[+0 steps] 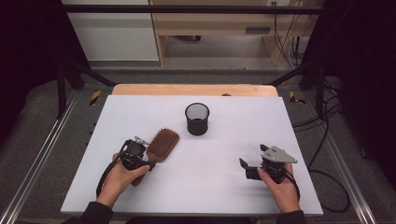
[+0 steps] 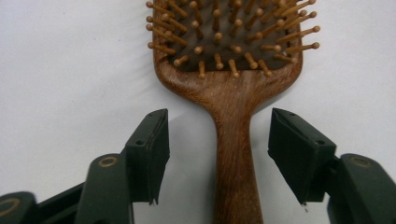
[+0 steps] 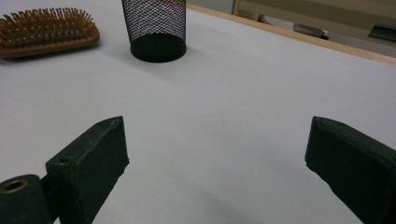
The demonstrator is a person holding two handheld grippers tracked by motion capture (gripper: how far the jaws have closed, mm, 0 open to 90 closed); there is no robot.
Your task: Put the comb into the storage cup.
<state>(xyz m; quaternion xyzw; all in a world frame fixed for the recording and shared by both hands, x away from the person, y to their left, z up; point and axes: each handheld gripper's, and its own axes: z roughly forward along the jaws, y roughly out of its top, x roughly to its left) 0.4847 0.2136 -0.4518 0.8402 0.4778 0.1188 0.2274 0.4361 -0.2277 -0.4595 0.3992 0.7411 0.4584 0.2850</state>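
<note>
Left tool (image 2: 218, 158) straddles the handle of a wooden hairbrush (image 2: 231, 93) near the table's (image 1: 219, 186) front left, its two black jaws standing clear of the wood on either side, released and not gripping. Seen through the left gripper view, a strip of pale table shows between each pad and the narrow handle, while the brush's paddle head, bristles up, lies beyond the jaw tips. From the high view, the hairbrush (image 1: 161, 145) lies flat and slantwise, its head pointing up and to the right toward a black mesh cup (image 1: 197, 118) that stands upright near the middle of the table, apart from the brush. The person's left hand (image 1: 120, 177) holds that tool (image 1: 140, 149) low over the handle end.

Right tool (image 1: 250, 164), held in the right hand (image 1: 280, 184) at the table's front right, sits well apart from the brush and cup, its jaws spread wide with nothing between them. In the right gripper view, bare table lies between its jaws, with the mesh cup (image 3: 155, 30) and the brush head (image 3: 46, 30) farther off at the upper left.
</note>
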